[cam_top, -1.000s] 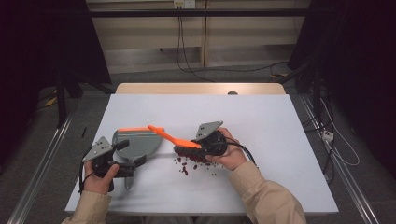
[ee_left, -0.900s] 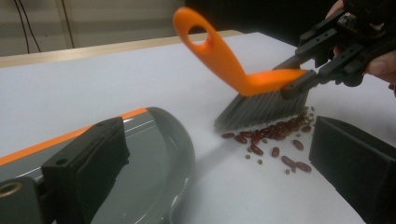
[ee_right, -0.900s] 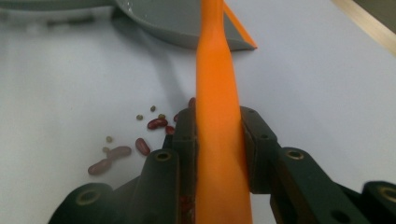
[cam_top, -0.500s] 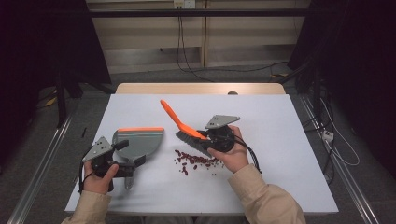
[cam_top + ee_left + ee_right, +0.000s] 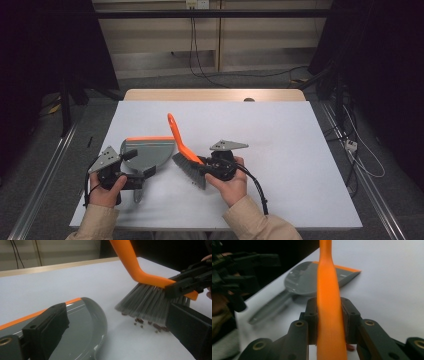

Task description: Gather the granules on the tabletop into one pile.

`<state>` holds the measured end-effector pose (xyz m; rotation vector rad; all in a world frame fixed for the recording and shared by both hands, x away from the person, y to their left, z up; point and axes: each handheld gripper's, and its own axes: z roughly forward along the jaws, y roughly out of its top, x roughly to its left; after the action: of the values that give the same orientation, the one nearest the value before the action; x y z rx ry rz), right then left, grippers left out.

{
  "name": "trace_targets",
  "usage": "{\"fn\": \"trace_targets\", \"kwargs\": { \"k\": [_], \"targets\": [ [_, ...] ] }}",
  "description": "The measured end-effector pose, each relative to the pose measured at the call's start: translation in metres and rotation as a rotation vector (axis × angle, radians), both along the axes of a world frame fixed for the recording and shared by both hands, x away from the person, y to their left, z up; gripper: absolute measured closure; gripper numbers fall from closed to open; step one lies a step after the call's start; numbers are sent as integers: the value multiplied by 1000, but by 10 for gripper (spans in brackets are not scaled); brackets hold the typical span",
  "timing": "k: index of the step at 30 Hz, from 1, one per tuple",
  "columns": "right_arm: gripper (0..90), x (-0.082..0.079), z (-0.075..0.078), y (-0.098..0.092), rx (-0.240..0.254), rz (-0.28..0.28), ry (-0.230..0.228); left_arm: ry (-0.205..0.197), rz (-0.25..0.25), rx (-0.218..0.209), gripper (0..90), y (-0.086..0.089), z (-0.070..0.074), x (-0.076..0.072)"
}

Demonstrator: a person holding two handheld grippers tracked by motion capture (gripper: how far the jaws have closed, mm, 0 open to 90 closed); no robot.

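R gripper (image 5: 206, 169) is clamped on the orange back of the brush (image 5: 184, 156), bristles down on the white table (image 5: 280, 150) just R of the dustpan (image 5: 145, 152), handle tilted up & away. L gripper (image 5: 134, 169) sits at the pan's near end w/ jaws apart, the pan's rear rim in the gap; small dark red bits (image 5: 147, 323) lie under the bristles, just off the pan's rim. Table's R half & far strip are bare; both hands work near the front edge.

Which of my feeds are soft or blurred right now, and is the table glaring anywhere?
Right gripper view: the orange brush handle up close is soft, and the dustpan and left edge are blurred. Left gripper view: bristles and crumbs fairly sharp. High view: evenly lit table, no glare, dark surroundings.
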<state>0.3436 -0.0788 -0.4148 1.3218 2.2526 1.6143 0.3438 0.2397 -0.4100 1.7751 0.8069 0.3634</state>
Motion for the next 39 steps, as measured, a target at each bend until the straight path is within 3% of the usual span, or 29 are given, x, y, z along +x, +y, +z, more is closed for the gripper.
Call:
{"fn": "trace_targets", "kwargs": {
  "k": [5,8,10,15,22,39],
  "targets": [
    [713,-2,-9,19,-13,11,51,-3,-2,1,43,0,0,0],
    [713,1,-16,22,-93,-34,52,-5,-1,5,43,1,0,0],
    [713,6,-17,15,-87,-61,91,-6,-1,7,43,2,0,0],
    [712,7,-18,2,-116,-99,83,-5,-1,8,43,2,0,0],
    [712,7,-18,-23,-110,-160,97,-6,-5,12,43,0,0,0],
    [712,5,-17,-56,-115,-211,112,-8,-8,13,42,-3,0,-1]
  ]
}}
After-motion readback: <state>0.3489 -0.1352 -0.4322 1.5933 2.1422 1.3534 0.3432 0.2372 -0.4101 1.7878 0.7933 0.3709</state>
